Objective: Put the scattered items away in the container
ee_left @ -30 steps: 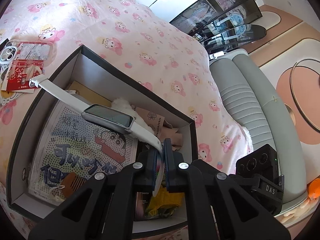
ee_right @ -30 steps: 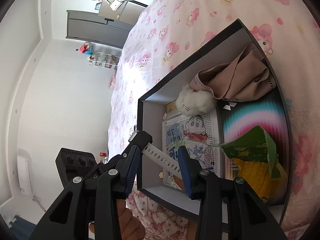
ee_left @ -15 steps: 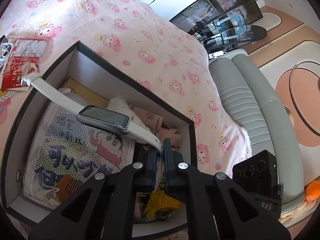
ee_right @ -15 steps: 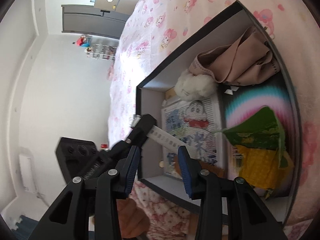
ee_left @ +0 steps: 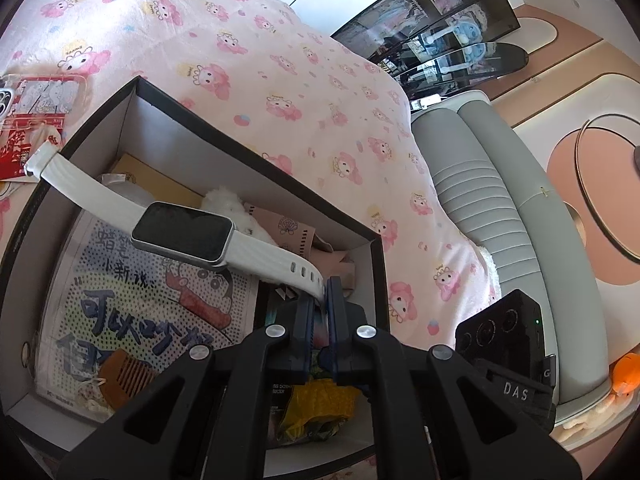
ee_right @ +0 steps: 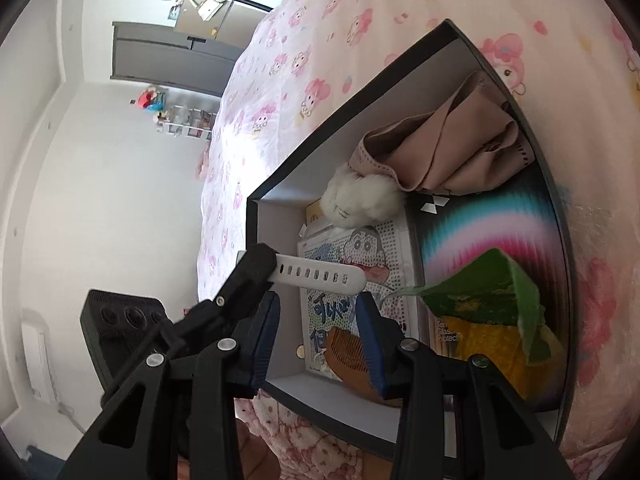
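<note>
Now lower over the box [ee_left: 256, 160], the left gripper [ee_left: 325, 292] pinched the watch [ee_left: 180, 236] by its strap end; the right gripper [ee_right: 316, 336] stood open, empty. Release seemed near.

We hold two black plastic grippers with cut-out arms and silver screw heads. The left gripper [ee_left: 322, 312] at the frame's bottom centre and the right gripper [ee_right: 316, 340] at lower centre carry ribbed blue pads [ee_right: 370, 344].
</note>
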Demonstrator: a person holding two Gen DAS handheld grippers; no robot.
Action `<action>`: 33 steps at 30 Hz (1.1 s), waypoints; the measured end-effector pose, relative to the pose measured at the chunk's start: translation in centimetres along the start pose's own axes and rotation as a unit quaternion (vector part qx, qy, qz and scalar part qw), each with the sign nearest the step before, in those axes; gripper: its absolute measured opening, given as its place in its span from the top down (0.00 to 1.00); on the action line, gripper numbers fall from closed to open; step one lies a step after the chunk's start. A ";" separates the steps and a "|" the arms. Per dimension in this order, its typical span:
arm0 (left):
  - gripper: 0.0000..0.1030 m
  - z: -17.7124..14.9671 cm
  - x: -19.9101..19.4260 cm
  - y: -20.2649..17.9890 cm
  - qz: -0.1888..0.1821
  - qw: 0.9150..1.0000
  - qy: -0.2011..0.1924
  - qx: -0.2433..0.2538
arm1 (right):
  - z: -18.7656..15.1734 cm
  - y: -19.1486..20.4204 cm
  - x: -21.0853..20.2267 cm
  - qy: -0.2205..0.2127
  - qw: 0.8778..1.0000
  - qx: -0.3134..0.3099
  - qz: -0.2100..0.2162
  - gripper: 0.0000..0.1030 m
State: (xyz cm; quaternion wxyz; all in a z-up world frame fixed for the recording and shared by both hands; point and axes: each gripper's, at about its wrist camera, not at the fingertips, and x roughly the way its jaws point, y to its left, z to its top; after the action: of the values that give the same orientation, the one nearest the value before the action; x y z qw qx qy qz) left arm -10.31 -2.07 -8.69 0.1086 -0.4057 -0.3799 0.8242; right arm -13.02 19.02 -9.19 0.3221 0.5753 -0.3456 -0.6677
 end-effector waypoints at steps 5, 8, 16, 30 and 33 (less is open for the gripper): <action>0.96 -0.2 -0.3 1.1 -0.018 1.000 0.004 -0.018 | -0.3 -0.5 0.4 0.017 0.998 0.031 0.044 0.64; 0.97 -0.2 -0.6 1.4 -0.021 1.000 0.000 -0.020 | -0.5 -0.2 0.5 0.015 0.997 0.033 0.069 0.64; 0.99 -0.9 -1.0 2.5 -0.059 0.997 -0.001 -0.052 | -0.8 -0.5 1.8 0.022 0.997 0.052 0.051 0.61; 0.97 -0.4 -2.9 4.1 -0.088 0.993 -0.014 -0.075 | -0.9 0.1 3.8 0.005 0.996 0.052 0.071 0.83; 0.96 -0.5 -2.5 4.8 -0.088 0.992 -0.004 -0.086 | -0.9 0.0 3.5 -0.002 0.997 0.048 0.058 0.88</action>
State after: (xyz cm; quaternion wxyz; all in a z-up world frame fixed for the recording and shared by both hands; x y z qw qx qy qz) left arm -7.69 -6.35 -10.81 0.1437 -0.3754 -0.4843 0.7771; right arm -12.61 16.09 -11.20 0.3316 0.5673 -0.4110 -0.6319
